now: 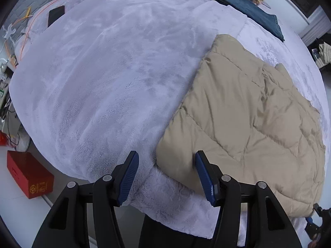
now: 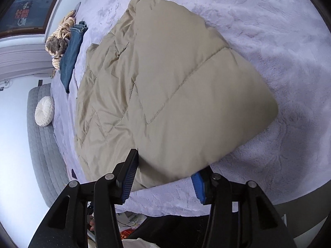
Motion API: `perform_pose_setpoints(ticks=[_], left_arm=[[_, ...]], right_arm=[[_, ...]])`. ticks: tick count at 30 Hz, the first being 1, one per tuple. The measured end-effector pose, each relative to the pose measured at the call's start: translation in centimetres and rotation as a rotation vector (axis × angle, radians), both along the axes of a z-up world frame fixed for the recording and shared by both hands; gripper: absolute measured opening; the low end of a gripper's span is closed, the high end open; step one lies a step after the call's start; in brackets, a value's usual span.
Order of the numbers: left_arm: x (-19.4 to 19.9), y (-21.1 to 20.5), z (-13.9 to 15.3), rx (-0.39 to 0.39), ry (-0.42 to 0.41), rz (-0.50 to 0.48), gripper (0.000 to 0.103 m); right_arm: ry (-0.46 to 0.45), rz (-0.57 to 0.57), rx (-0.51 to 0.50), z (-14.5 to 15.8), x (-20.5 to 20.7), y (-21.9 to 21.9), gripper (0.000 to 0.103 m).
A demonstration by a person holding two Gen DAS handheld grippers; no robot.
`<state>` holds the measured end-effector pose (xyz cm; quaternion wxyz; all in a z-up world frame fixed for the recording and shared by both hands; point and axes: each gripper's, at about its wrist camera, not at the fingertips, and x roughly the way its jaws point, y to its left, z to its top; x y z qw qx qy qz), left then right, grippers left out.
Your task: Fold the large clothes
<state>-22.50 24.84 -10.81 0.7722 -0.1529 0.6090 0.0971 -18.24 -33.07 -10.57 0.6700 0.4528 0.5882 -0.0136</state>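
Note:
A tan quilted puffer garment [image 1: 244, 115] lies folded on a pale lilac fleece bed cover [image 1: 107, 72]. My left gripper [image 1: 167, 177] is open and empty, just above the garment's near left corner. In the right wrist view the garment [image 2: 161, 95] fills the middle. My right gripper [image 2: 164, 177] is open, with the garment's near edge lying between its jaws; the right blue pad [image 2: 199, 188] is partly hidden under the fabric. The fingers do not pinch it.
Folded blue jeans [image 1: 246, 6] and a brown striped garment [image 2: 60, 39] lie at the far side of the bed. A black phone [image 1: 55, 15] lies on the cover. A red box [image 1: 29, 175] stands on the floor. A round white cushion [image 2: 44, 111] sits on a grey quilted bench.

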Motion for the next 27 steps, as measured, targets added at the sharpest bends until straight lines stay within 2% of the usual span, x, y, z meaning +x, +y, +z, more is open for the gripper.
perform_pose_setpoints(ticks=[7, 14, 15, 16, 17, 18, 27], left_arm=[[0.4, -5.0, 3.4, -0.010, -0.024, -0.121, 0.059], [1.4, -7.5, 4.9, -0.040, -0.019, -0.205, 0.059], [1.6, -7.5, 5.0, -0.039, -0.021, -0.207, 0.064], [1.8, -7.4, 5.2, -0.035, -0.026, -0.204, 0.088], [2.1, -7.1, 5.4, -0.029, -0.041, -0.198, 0.098], [2.3, -6.8, 5.7, -0.020, -0.061, -0.194, 0.103], [5.6, -3.9, 5.3, 0.008, -0.049, -0.288, 0.103]], right_arm=[[-0.038, 0.071, -0.027, 2.5, -4.2, 0.1, 0.060], [-0.111, 0.169, -0.064, 5.4, -3.7, 3.0, 0.069], [-0.121, 0.178, -0.069, 5.7, -3.5, 3.5, 0.072], [-0.129, 0.188, -0.074, 5.9, -3.0, 4.2, 0.073], [-0.136, 0.199, -0.077, 6.0, -2.5, 4.9, 0.075], [-0.142, 0.211, -0.080, 6.1, -1.9, 5.8, 0.075], [-0.134, 0.257, -0.101, 5.8, 1.9, 13.0, 0.075]])
